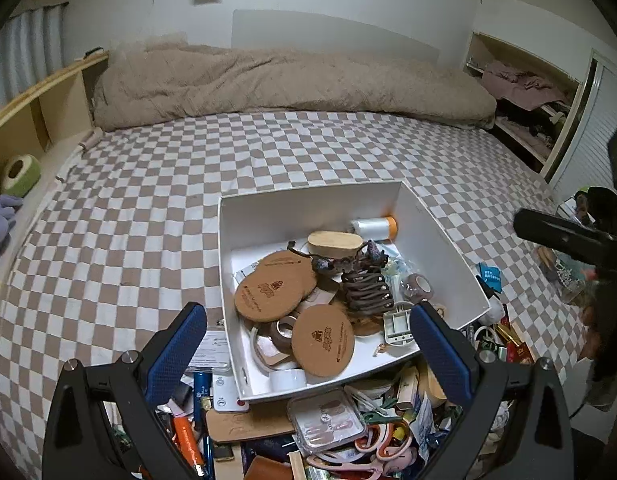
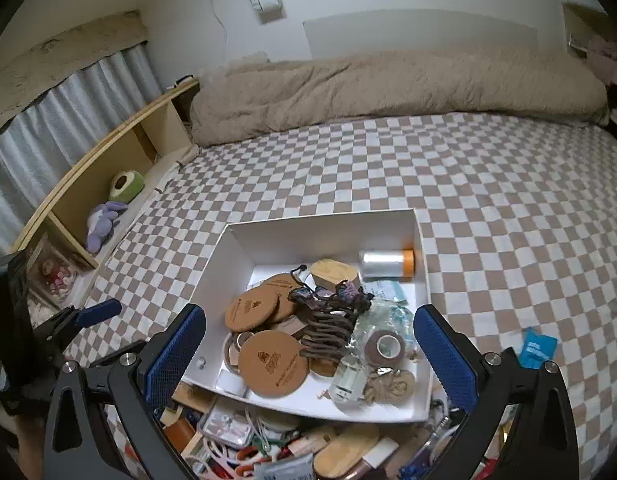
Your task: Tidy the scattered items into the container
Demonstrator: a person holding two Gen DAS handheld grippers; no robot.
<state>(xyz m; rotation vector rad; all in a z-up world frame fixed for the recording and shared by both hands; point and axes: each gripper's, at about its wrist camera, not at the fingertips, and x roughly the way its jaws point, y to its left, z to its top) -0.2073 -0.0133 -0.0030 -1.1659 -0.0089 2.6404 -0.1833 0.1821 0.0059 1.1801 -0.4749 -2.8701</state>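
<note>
Checkered brown-and-white bed sheet [image 2: 488,208] lies bare far and right of the white rectangular cardboard box [image 2: 320,228], whose long axis runs near to far. A heap of scattered small items [image 1: 332,432] crowds its near edge. Left tongs [image 1: 308,352] and right tongs [image 2: 310,354] hover apart, empty.
</note>
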